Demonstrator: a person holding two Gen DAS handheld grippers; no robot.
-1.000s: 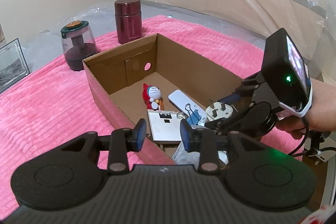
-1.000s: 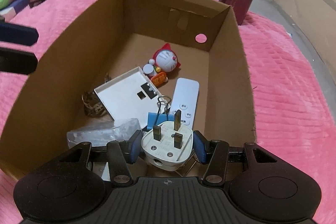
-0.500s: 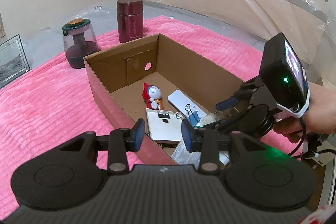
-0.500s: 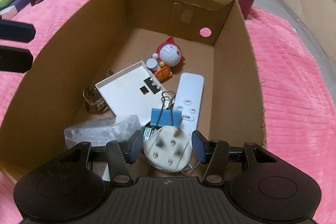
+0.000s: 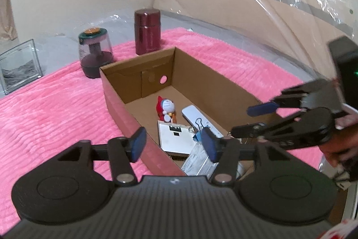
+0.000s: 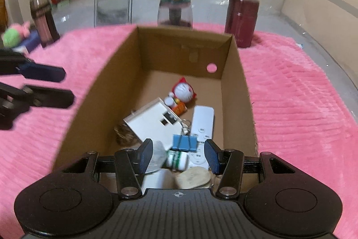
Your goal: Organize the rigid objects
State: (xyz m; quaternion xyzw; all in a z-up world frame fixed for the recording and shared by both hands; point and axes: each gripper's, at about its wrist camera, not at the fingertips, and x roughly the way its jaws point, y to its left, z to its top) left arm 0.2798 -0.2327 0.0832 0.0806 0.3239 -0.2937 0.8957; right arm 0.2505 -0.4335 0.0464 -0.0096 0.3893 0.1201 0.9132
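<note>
An open cardboard box (image 5: 138,64) (image 6: 185,33) sits on a pink blanket. In it lie a cat figure (image 6: 183,92), a white remote (image 6: 201,124), a blue binder clip (image 6: 184,142), a flat white case (image 6: 154,122) and a small green-labelled bottle (image 6: 176,159). A white plug (image 6: 193,177) lies face down in the near corner. My right gripper (image 6: 178,156) (image 5: 255,119) hovers above it, open and holding nothing. My left gripper (image 5: 173,145) (image 6: 62,86) hangs over the box's left wall, its jaws opening with nothing between them.
A maroon flask (image 5: 147,31) and a green-lidded jar (image 5: 95,53) stand behind the box. A picture frame (image 5: 19,66) leans at the far left. A dark tumbler (image 6: 43,24) and a plush toy (image 6: 13,34) sit further left. Plastic sheeting covers the back wall.
The plug has left my right gripper and now lies in the box; that gripper has risen and drawn back. My left jaws have spread wider.
</note>
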